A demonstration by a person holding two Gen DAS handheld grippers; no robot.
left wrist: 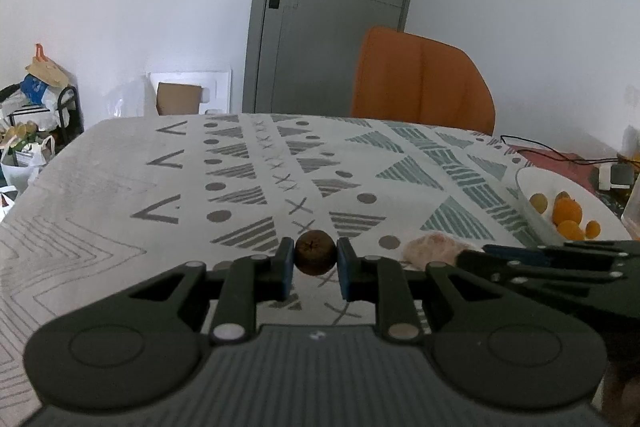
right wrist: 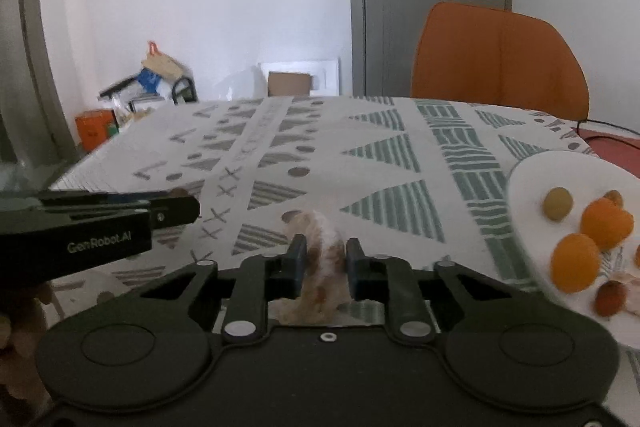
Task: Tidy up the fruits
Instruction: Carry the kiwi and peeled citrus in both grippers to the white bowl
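Note:
My left gripper (left wrist: 315, 259) is shut on a small brown round fruit (left wrist: 315, 251) and holds it just above the patterned tablecloth. My right gripper (right wrist: 325, 255) is shut on a pale, crumpled pinkish-white wrapper (right wrist: 325, 259); the wrapper also shows in the left wrist view (left wrist: 434, 249). A white bowl (right wrist: 532, 183) at the right holds orange fruits (right wrist: 606, 223), a green one (right wrist: 557, 203) and a reddish one (right wrist: 610, 299). The bowl also shows in the left wrist view (left wrist: 532, 187), right of the left gripper.
An orange chair (left wrist: 422, 81) stands behind the table's far edge, before a grey door (left wrist: 332, 7). Black cables (left wrist: 556, 153) and a charger lie at the far right. Bags and a cardboard box (left wrist: 178, 98) clutter the floor at the left.

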